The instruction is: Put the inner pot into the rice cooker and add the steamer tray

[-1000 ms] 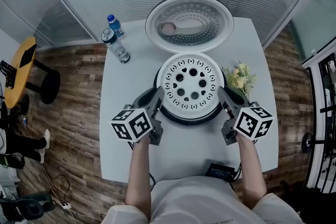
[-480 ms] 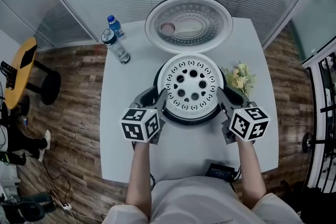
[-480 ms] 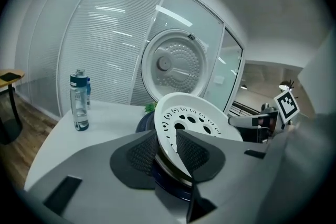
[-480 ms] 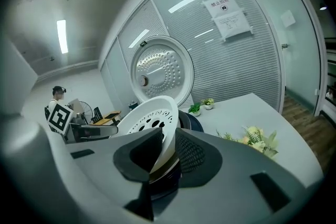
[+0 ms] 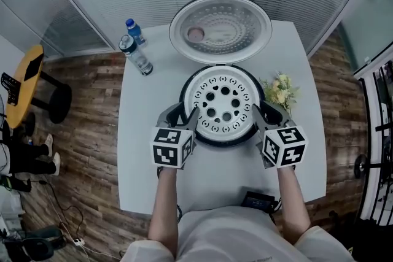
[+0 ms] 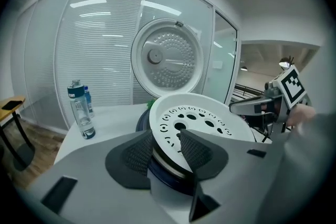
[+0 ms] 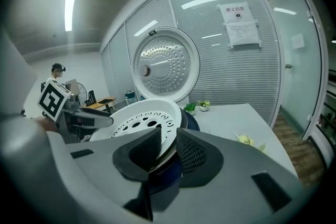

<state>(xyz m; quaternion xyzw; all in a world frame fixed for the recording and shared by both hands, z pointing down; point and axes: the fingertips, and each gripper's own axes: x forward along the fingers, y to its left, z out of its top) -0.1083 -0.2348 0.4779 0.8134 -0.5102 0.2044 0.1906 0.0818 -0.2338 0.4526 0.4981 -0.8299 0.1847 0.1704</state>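
Note:
The white steamer tray (image 5: 224, 101) with its round holes sits level in the top of the dark rice cooker (image 5: 216, 142), whose lid (image 5: 221, 27) stands open behind it. My left gripper (image 5: 188, 117) is at the tray's left rim and my right gripper (image 5: 260, 117) at its right rim. In the left gripper view the jaws of the left gripper (image 6: 166, 140) are opening, and the tray (image 6: 202, 115) rim lies loosely between them. In the right gripper view the right gripper (image 7: 169, 138) also straddles the tray (image 7: 139, 119) rim, jaws opening. The inner pot is hidden under the tray.
Two water bottles (image 5: 136, 53) stand at the far left of the white table (image 5: 144, 150). A small bunch of flowers (image 5: 280, 90) lies right of the cooker. A black device (image 5: 256, 199) sits at the table's near edge. Beyond the table's left side stands a yellow side table (image 5: 24, 80).
The tray has sunk lower into the cooker. Both grippers have rolled, their marker cubes turning inward, and both pairs of jaws have widened around the rim.

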